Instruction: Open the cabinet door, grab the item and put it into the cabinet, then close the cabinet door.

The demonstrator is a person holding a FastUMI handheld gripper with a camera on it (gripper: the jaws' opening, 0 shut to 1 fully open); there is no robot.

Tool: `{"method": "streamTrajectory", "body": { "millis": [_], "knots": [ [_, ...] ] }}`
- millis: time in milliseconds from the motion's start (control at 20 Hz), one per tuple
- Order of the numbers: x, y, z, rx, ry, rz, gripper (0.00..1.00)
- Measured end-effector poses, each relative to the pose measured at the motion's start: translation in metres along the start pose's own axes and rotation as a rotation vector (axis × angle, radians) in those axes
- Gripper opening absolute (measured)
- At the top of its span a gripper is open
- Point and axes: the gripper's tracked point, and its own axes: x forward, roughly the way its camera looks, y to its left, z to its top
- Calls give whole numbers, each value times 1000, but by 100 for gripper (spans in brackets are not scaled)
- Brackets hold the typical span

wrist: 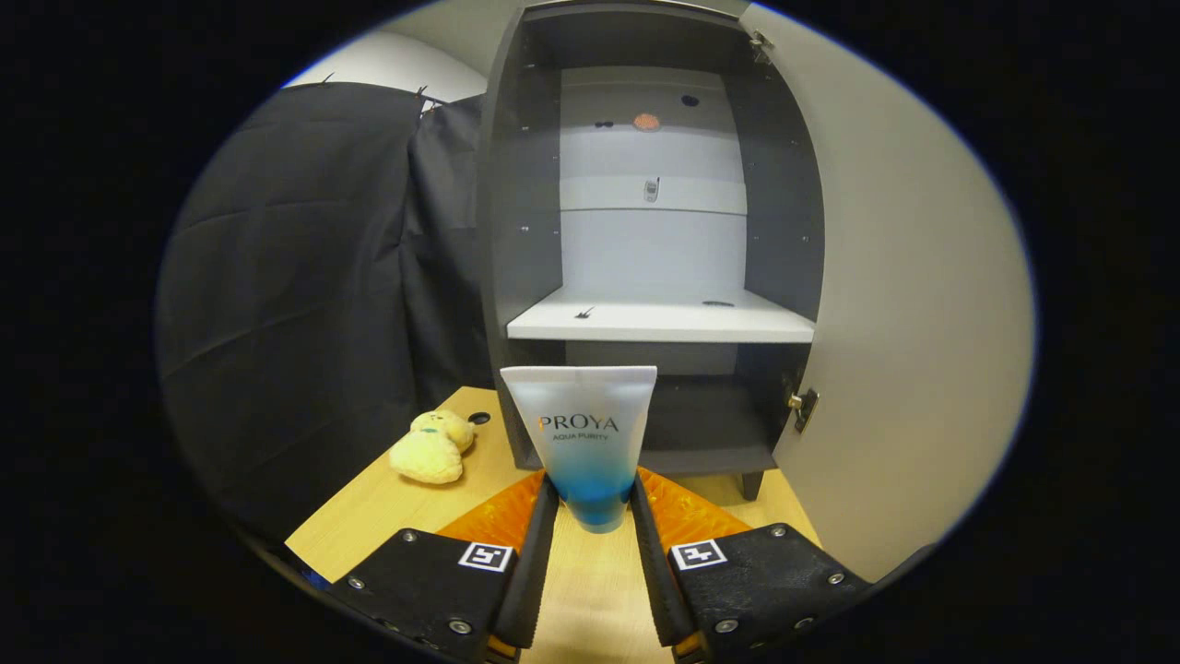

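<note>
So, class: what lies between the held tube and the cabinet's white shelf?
Nothing. In the gripper view the jaws grip the tube; beyond it only air and the cabinet's dark lower opening come before the shelf.

The claw (595,516) carries 2 square coded tags (1 per side) and round silver screws.

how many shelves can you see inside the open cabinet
1: a white shelf across the middle of the cabinet, beyond the tube held between the gripper's fingers. The tube may hide something lower.
</note>
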Motion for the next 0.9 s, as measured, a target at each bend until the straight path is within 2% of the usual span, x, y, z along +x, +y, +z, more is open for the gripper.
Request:
{"method": "streamTrajectory", "body": {
  "millis": [550, 900],
  "knots": [
    [51, -45, 105, 27, -80, -17, 48],
    [93, -56, 141, 29, -46, -12, 48]
  ]
}}
